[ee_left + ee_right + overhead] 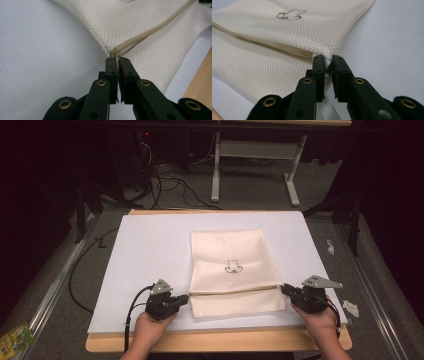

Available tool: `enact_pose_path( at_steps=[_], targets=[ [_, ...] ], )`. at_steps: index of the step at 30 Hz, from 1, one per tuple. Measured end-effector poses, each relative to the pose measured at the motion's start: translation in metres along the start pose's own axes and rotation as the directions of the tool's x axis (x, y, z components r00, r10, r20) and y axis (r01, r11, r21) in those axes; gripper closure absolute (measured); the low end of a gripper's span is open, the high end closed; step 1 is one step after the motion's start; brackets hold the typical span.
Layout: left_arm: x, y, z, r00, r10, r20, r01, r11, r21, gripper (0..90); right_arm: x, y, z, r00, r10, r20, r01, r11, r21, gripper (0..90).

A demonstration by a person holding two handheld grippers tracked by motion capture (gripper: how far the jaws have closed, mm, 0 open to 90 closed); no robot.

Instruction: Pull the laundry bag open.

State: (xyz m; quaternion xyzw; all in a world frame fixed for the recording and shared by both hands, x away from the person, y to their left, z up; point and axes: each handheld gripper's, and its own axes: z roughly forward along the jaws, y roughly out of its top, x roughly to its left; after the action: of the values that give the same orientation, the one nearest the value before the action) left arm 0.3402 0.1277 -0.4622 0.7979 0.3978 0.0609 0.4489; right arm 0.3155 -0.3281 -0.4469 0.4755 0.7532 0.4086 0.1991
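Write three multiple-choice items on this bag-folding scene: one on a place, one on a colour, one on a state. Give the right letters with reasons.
1. Where does the small dark drawing sit?
A. On the cream bag's upper panel
B. On the white sheet
C. On the wooden table edge

2. What colour is the mesh bag?
A. Blue
B. Cream
C. Black

3. How does the left gripper stand?
A. Wide open above the bag
B. Lying apart from the bag
C. Pinching the bag's edge at the drawcord

Right letters:
1. A: the high view shows the drawing near the middle of the bag, above the fold.
2. B: all views show pale cream weave on the white sheet.
3. C: in the left gripper view the fingers close on fabric where the cord ends; the right gripper likewise nips the opposite edge.
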Motion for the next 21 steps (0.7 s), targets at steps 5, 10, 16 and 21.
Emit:
enact_pose_path(
  at_steps=[5,10,16,21],
  targets=[
    [0.002,0.002,-0.006,0.9992,0.029,-0.028,-0.030,0.9992,-0.025,71.0,-0.001,-0.001,0.001,0.9992,-0.029,-0.027,0.028,0.999,-0.025,68.6],
    [0.010,0.004,-0.018,0.9918,0.066,-0.109,-0.073,0.9957,-0.057,55.8,-0.007,-0.002,-0.003,0.9996,-0.029,0.000,0.029,0.998,-0.056,53.0],
    [0.040,0.001,-0.050,0.9709,0.033,-0.237,-0.063,0.9912,-0.117,42.7,-0.030,-0.005,-0.019,0.9937,0.040,0.105,-0.029,0.994,-0.108,35.4],
    [0.059,-0.006,-0.070,0.9395,-0.017,-0.342,-0.041,0.9856,-0.164,22.0,-0.041,-0.007,-0.031,0.9880,0.067,0.139,-0.048,0.990,-0.136,32.3]
  ],
)
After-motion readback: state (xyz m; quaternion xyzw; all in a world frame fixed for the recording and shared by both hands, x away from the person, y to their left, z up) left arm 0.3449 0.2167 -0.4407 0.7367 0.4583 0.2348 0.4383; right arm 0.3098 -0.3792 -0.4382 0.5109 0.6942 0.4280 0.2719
